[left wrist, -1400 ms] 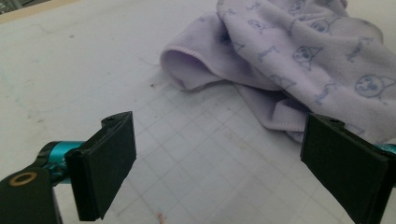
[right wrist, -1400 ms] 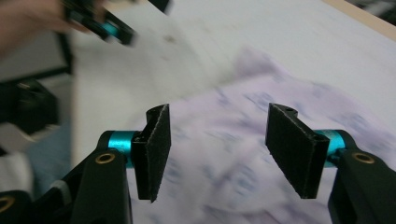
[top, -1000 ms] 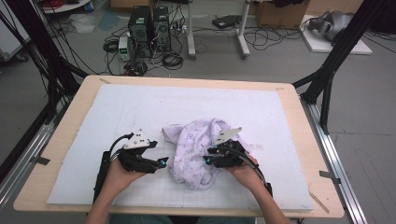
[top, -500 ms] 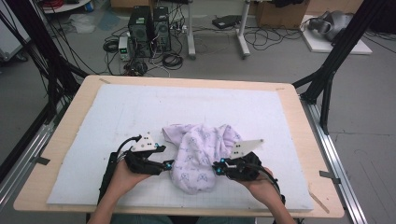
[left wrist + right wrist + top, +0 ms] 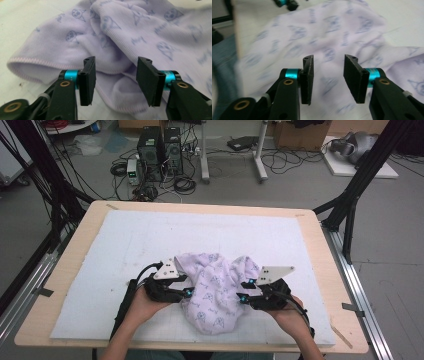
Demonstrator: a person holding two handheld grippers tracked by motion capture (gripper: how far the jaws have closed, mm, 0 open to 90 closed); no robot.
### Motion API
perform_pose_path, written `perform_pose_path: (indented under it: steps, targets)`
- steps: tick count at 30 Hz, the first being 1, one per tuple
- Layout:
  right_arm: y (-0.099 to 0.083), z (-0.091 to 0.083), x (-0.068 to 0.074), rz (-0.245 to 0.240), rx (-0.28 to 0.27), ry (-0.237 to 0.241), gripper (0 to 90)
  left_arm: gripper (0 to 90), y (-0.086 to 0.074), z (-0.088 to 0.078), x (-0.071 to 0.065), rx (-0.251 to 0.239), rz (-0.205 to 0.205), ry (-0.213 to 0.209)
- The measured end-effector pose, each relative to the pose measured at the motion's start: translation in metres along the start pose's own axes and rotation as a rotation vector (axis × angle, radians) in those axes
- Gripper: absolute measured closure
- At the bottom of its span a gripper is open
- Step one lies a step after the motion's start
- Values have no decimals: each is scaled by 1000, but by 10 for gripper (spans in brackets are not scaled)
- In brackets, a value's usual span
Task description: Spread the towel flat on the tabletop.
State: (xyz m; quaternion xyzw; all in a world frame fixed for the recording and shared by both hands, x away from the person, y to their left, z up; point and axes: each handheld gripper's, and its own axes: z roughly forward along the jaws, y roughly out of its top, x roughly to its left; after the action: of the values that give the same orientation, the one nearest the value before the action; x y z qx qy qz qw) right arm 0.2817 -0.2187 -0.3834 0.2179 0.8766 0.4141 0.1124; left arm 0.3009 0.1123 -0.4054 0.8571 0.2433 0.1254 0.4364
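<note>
Since the earlier frames, we have shifted both hands apart along the near side of the garment [image 5: 215,290], which now lies spread a little wider on the white mat [image 5: 100,250] of the table [image 5: 60,270]. Our left gripper [image 5: 115,75] has just been closing, jaws half apart around a hemmed edge without pinching it. Our right gripper [image 5: 328,75] has just been opening; it hangs over the cloth, gripping nothing. We judge that we are regrasping to flatten it: next, close on both edges and pull outward.
</note>
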Motion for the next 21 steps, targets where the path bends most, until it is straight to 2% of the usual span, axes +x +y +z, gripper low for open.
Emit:
perform_pose_path:
  steps: [1,2,3,5,7,8,9,10,12,13,14,15,16,17,19,21]
  targets:
    - [0,0,0,0,0,0,566,509,1,3,0,0,1,-1]
    - [-2,11,-9,34,-5,-25,533,509,4,11,1,4,-3,-15]
    - [-3,15,-12,45,0,-30,523,508,4,11,1,4,-3,-15]
    - [-5,26,-17,47,34,-44,517,495,6,19,1,18,-4,-26]
    - [-8,35,-19,45,76,-53,515,492,7,33,0,52,-10,-26]
    - [-8,35,-19,45,76,-53,515,498,7,33,0,52,-10,-26]
    - [-11,42,-21,56,113,-49,527,528,6,39,0,67,-15,-32]
    - [-12,44,-20,54,124,-53,541,556,6,47,-1,105,-24,-42]
    - [-15,47,-18,40,119,-61,578,619,5,50,-2,111,-27,-48]
    - [-15,47,-18,40,119,-61,578,619,5,51,-3,115,-15,-51]
    - [-19,49,-15,36,126,-66,618,725,6,51,-5,113,-3,-48]
    - [-20,50,-14,36,123,-68,646,781,6,51,-7,121,35,-28]
    - [-20,50,-14,36,123,-68,646,814,6,51,-7,121,35,-28]
    - [-21,50,-11,22,119,-75,717,835,6,51,-8,123,44,-24]
    - [-20,48,-11,9,113,-69,786,849,6,48,-8,120,48,-23]
    - [-19,46,-11,9,106,-66,799,852,6,41,-6,98,45,-20]
